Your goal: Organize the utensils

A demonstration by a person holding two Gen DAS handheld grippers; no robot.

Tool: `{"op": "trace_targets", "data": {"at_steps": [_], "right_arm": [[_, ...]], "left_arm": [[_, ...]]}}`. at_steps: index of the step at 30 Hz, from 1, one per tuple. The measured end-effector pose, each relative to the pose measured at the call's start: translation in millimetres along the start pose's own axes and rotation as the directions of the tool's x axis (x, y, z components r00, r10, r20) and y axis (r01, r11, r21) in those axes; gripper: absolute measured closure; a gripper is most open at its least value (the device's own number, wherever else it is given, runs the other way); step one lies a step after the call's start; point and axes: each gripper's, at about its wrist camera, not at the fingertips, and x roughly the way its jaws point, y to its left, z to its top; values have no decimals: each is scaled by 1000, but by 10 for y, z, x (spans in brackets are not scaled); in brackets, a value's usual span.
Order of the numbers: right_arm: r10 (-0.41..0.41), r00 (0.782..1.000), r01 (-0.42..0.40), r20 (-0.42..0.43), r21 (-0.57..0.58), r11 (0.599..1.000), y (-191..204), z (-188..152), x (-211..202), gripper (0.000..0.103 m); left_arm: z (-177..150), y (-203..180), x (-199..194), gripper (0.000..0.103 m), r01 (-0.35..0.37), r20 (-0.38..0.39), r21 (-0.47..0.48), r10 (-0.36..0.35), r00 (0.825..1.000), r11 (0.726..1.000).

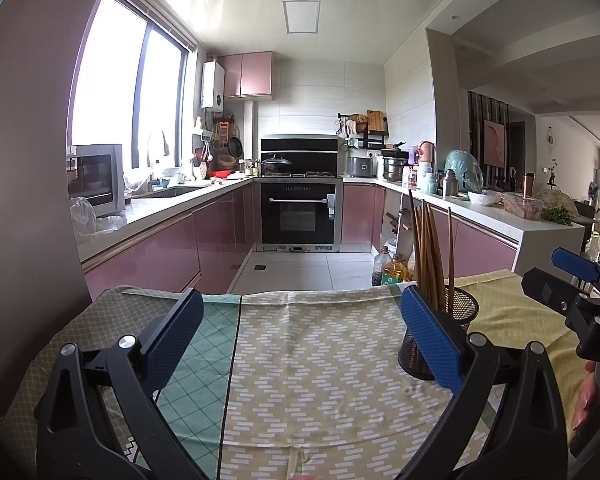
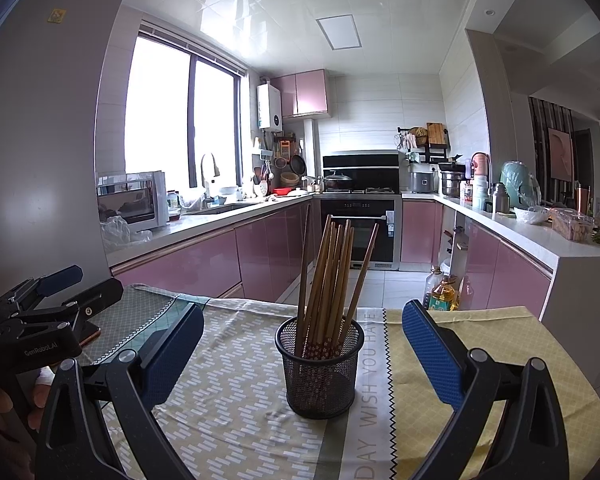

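mesh holder [image 2: 320, 368] of chopsticks [image 2: 328, 276] centred between spread right gripper [image 2: 302, 354] fingers

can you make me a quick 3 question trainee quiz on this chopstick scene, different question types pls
1. True or false: the chopsticks lie flat on the tablecloth.
2. What holds them? A) glass jar B) black mesh cup C) drawer
3. Fill in: both the left gripper and right gripper are ____.

Key: 1 false, they stand in the cup; 2 B; 3 open, holding nothing.
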Motion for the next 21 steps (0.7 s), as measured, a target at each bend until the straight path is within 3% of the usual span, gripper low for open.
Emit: {"op": "trace_targets", "data": {"at_steps": [21], "right_arm": [[-5, 1000, 5, 4, 0, 1000, 7, 11, 8, 7]], "left_arm": [[7, 3, 5, 6, 0, -2, 0, 0, 1000, 1000]]}}
